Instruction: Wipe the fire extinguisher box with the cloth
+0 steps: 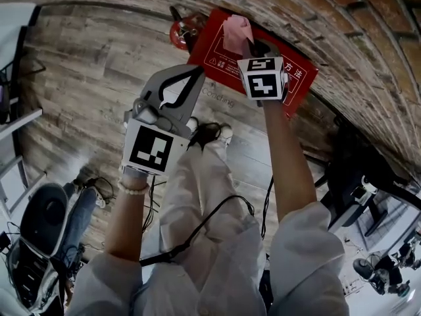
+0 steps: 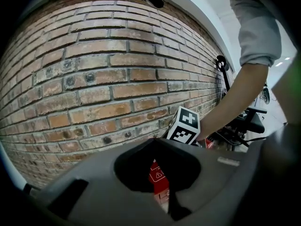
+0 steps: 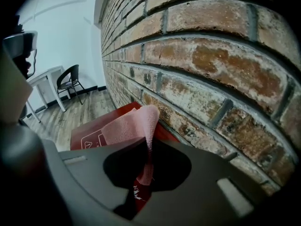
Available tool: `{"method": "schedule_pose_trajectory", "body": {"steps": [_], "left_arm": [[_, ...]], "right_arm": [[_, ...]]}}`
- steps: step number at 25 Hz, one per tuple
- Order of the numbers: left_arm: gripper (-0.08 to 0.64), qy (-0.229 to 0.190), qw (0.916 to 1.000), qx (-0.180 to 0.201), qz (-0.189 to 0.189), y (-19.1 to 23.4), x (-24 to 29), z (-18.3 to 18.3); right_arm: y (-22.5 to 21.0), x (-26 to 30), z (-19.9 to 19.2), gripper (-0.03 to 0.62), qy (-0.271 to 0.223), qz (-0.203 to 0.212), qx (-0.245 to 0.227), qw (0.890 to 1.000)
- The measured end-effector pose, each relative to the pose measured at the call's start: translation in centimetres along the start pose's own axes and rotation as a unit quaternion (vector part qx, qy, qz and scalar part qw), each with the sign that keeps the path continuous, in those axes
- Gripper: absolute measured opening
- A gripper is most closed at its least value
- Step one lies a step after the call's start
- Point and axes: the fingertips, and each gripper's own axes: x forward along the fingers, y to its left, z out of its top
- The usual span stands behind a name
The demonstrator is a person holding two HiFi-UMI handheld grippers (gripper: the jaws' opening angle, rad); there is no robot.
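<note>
Right gripper [image 1: 253, 45] is pinching the pink cloth [image 1: 235, 31]. The right gripper view shows a fold of it caught between the jaws, with the rest standing up loose above them. The cloth sits over the top face of the fire extinguisher box [image 1: 217, 56], the red box lying at the foot of the brick wall [image 1: 316, 18] on the wood floor [image 1: 99, 64]. I can't tell whether the cloth is pressed flat on the lid or only brushing it.

Left gripper [image 1: 194, 74] hangs back over the floor, short of the box. Its jaws are pressed together with nothing between them.

Step in hand, as I read it: wiping the lid.

- Tip the right gripper so the loose fold lies flat on the red surface. Otherwise only the pinched edge drags, and the jaw tips may scrape the printed label.
- Stroke along the length of the box, parallel to the wall, overlapping the passes.
- Stay off the bricks; the rough face looks likely to snag the cloth and pull it out of the pinch.
- Press lightly. The box is not fixed as far as I can see and may slide. The left gripper is free to brace its near edge.
</note>
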Motion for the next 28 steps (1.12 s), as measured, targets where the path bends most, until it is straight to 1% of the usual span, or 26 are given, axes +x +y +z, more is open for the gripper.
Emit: {"method": "schedule_pose_trajectory", "body": {"steps": [6, 16, 28], "left_arm": [[-0.003, 0.001, 0.9999, 0.009, -0.011, -0.8, 0.7, 0.3], [-0.003, 0.002, 0.9996, 0.010, -0.025, -2.5, 1.9, 0.7], [-0.003, 0.002, 0.9989, 0.016, -0.045, -4.6, 3.3, 1.2]], "right_arm": [[-1.0, -0.6, -0.8, 0.021, 0.001, -0.009, 0.008, 1.000], [-2.7, -1.8, -2.3, 0.021, 0.005, -0.017, 0.003, 1.000], [-5.1, -3.4, -4.3, 0.021, 0.006, -0.033, 0.013, 0.999]]}}
